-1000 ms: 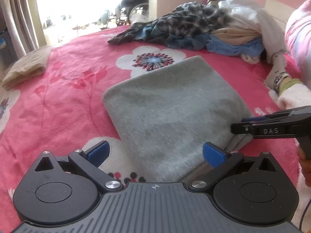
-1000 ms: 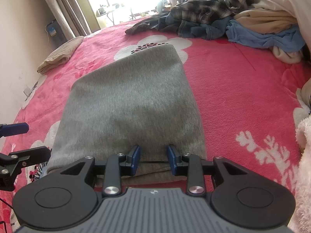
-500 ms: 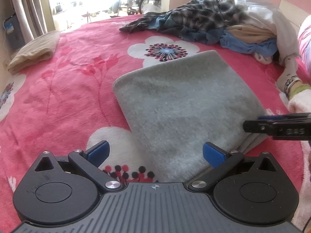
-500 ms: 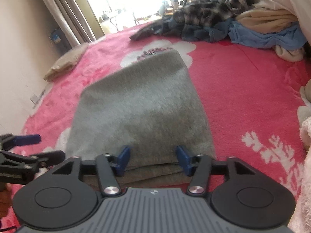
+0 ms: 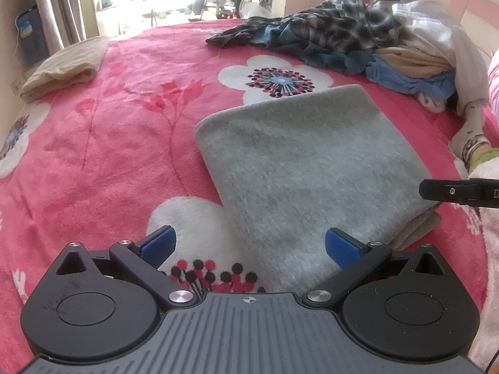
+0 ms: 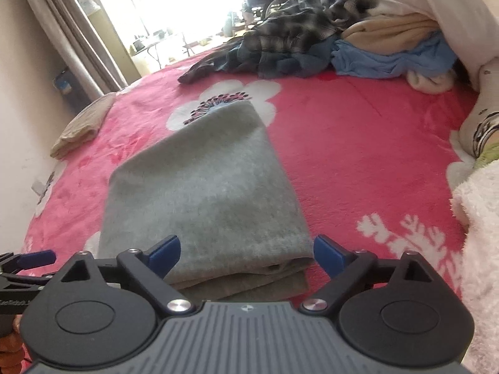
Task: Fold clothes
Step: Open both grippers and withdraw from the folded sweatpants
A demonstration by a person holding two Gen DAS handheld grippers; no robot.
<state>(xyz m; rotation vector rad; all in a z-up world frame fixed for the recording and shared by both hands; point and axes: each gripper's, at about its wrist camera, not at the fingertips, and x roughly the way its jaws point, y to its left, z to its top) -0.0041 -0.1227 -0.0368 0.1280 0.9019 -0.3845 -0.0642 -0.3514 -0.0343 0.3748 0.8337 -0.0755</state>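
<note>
A folded grey garment (image 5: 305, 162) lies flat on the pink flowered blanket (image 5: 93, 143). In the left wrist view my left gripper (image 5: 249, 246) hangs open over the garment's near left corner, its blue pads wide apart and touching nothing. In the right wrist view the same grey garment (image 6: 202, 193) lies ahead with its layered edge nearest. My right gripper (image 6: 246, 251) straddles that edge, its jaws opening, with the folded edge between the pads and neither pad pressing on it. One right finger (image 5: 458, 191) shows at the left view's right edge.
A heap of unfolded clothes (image 5: 343, 37), plaid, blue, beige and white, fills the far right of the bed. A folded beige piece (image 5: 65, 68) rests at the far left edge by the curtain. A fluffy white sleeve (image 6: 480, 233) is at the right.
My right gripper's jaws have spread from a narrow pinch on the grey garment's near edge to wide apart, letting it go. Both views have tilted a little; the garment lies still.
</note>
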